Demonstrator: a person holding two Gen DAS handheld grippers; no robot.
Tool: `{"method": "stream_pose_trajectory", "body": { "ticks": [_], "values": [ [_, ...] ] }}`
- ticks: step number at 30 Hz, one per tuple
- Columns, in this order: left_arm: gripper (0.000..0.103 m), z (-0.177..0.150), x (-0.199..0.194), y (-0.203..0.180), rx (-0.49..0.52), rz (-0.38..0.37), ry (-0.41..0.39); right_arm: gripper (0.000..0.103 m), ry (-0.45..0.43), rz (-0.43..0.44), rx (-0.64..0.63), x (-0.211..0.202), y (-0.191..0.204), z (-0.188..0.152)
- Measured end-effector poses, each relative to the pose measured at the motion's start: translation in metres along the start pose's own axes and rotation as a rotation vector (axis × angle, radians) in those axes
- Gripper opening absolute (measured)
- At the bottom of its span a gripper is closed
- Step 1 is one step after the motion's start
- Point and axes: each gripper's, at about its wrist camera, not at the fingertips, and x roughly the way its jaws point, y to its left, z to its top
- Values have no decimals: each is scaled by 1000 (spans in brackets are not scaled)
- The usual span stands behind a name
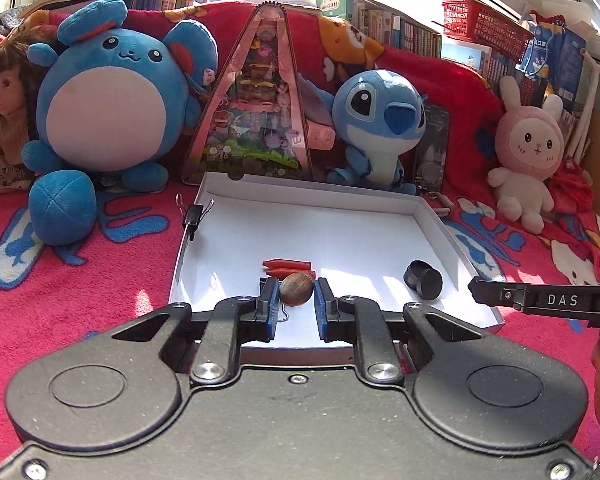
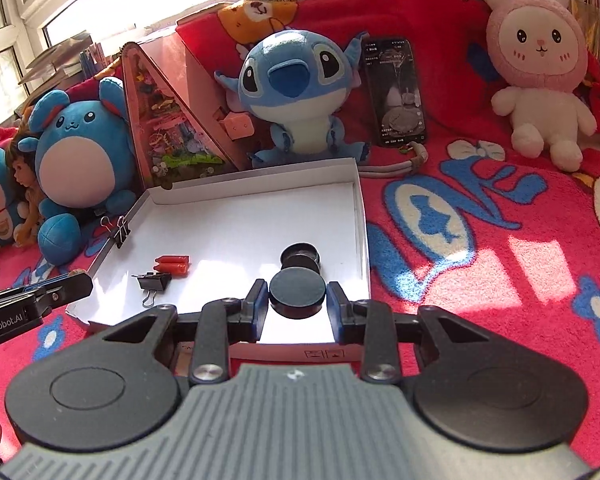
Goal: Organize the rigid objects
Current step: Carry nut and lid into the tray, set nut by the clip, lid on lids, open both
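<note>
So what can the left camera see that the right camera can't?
Only the left wrist view shows the brown nut between the left gripper fingers and the red basket.

Only the right wrist view shows the lit phone, the loose binder clip in the tray, and the black lid in the right gripper.

Both show the white tray, red crayons, black jar and blue alien plush.

White letters reading "DAS" stand on the side of the right gripper (image 1: 476, 288), which enters at the right edge of the left wrist view. In the right wrist view, "GenRobot.AI" stands on the side of the left gripper (image 2: 82, 285), its first letter cut by the frame edge. The phone (image 2: 396, 92) screen propped on the blanket (image 2: 500, 208) seems to carry small text, too blurred to read.
</note>
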Motion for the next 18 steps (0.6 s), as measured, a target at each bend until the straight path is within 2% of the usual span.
{"method": "stream_pose_trajectory", "body": {
  "ticks": [4, 18],
  "values": [
    [18, 0, 15, 3, -32, -1, 30, 37, 55, -6, 2, 19, -2, 1],
    [18, -10, 57, -12, 60, 63, 96, 37, 126, -65, -65, 59, 7, 6]
  ]
}}
